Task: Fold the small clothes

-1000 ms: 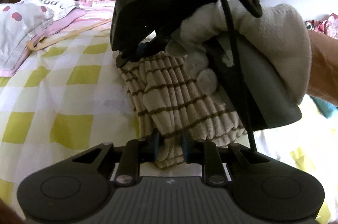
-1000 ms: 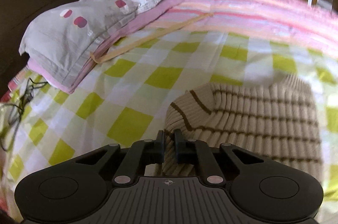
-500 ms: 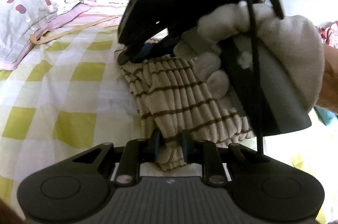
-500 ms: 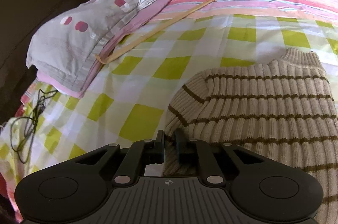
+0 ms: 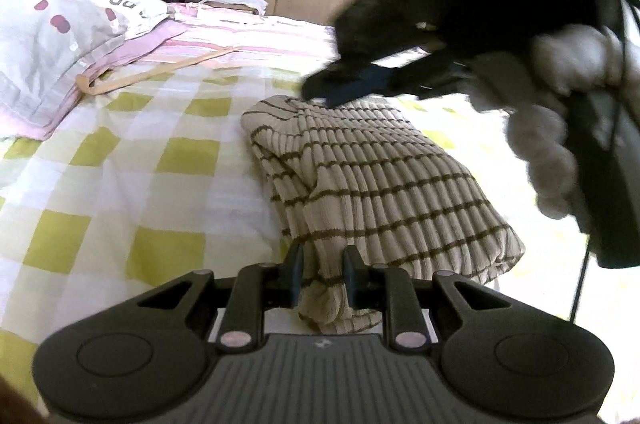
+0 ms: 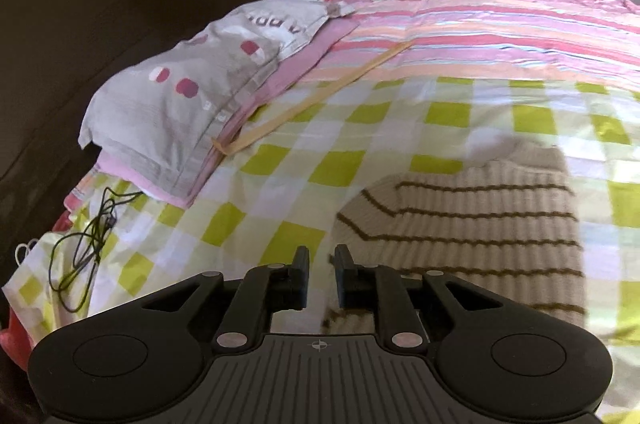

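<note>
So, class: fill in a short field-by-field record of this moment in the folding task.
garment: striped knit sweater, folded, on the bed
surface: green-checked sheet
left tongs: fabric bunched between the fingers
right tongs: open, nothing between the fingers, at the sweater's edge
nearby: grey pillow, wooden hanger, black cable

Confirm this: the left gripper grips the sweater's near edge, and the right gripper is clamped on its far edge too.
Half right. The left gripper does grip the striped sweater. The right gripper is open with nothing between its fingers, as the right wrist view shows.
</note>
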